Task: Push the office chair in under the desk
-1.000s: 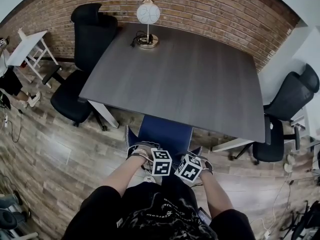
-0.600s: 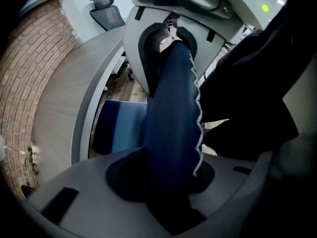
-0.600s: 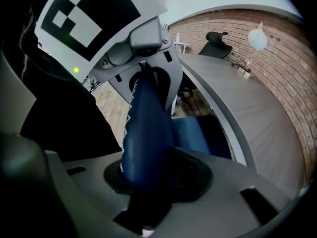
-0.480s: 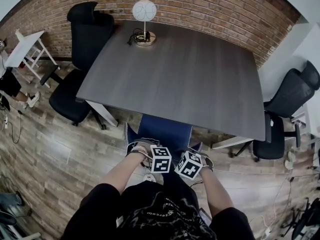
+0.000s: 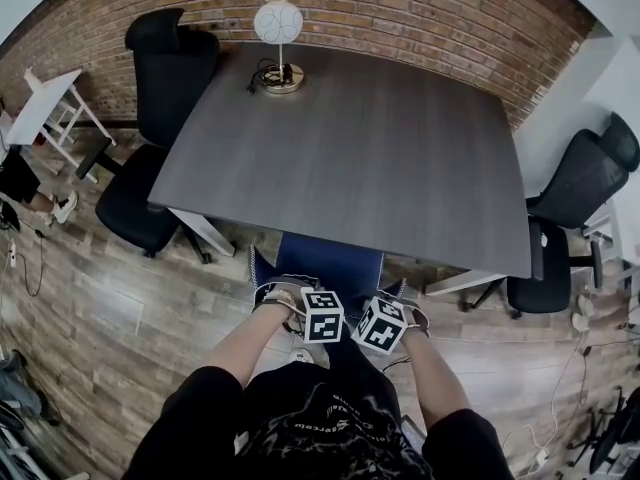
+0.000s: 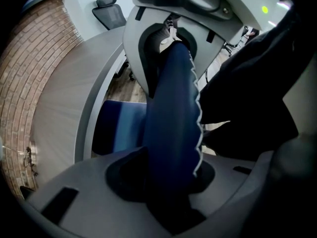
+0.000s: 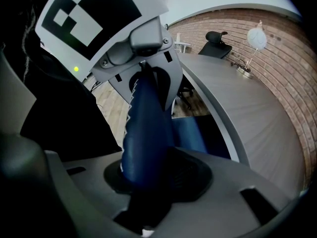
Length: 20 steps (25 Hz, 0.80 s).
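Note:
The blue office chair (image 5: 330, 261) stands at the near edge of the dark grey desk (image 5: 350, 148), its seat partly under the top. Both grippers clamp the top edge of its backrest from opposite ends, facing each other. In the head view my left gripper (image 5: 318, 310) and right gripper (image 5: 382, 320) sit close together, marker cubes almost touching. In the left gripper view the blue backrest (image 6: 171, 123) runs between my left gripper's (image 6: 168, 182) jaws to the right gripper (image 6: 168, 43). The right gripper view mirrors this: backrest (image 7: 146, 128), right gripper (image 7: 148, 175), left gripper (image 7: 143, 78).
A globe lamp (image 5: 278, 23) with a cable stands at the desk's far left corner. Black office chairs stand at the left (image 5: 150, 168) and right (image 5: 570, 218) sides. A small white table (image 5: 45, 108) is far left. A brick wall (image 5: 420, 8) runs behind; the floor is wood.
Both grippers keep their hold on the backrest. The desk and lamp have drifted slightly left and up in the head view; the chair has barely shifted against the desk edge.

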{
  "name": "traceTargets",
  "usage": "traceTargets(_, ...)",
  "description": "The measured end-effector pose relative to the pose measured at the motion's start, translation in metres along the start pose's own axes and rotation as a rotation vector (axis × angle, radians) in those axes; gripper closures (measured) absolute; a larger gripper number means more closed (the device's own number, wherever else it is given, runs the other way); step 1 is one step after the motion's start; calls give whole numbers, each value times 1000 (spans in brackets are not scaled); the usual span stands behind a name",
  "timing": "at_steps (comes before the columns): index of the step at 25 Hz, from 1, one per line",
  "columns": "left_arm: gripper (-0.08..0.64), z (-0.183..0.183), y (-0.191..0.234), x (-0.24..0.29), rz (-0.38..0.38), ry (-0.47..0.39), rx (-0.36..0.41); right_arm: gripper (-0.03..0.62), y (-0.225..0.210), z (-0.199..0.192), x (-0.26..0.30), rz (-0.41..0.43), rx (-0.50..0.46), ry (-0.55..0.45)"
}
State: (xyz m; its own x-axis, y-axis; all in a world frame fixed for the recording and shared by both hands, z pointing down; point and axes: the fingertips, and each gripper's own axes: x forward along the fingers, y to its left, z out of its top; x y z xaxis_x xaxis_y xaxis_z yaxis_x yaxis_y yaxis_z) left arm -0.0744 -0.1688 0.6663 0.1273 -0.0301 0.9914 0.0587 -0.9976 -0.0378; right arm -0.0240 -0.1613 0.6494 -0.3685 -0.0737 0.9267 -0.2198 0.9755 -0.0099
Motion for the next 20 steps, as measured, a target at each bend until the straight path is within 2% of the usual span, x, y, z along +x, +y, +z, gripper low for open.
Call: traceTargets(20, 423, 5, 24, 1, 3, -15, -11, 469, -24, 0, 0, -4, -8, -2)
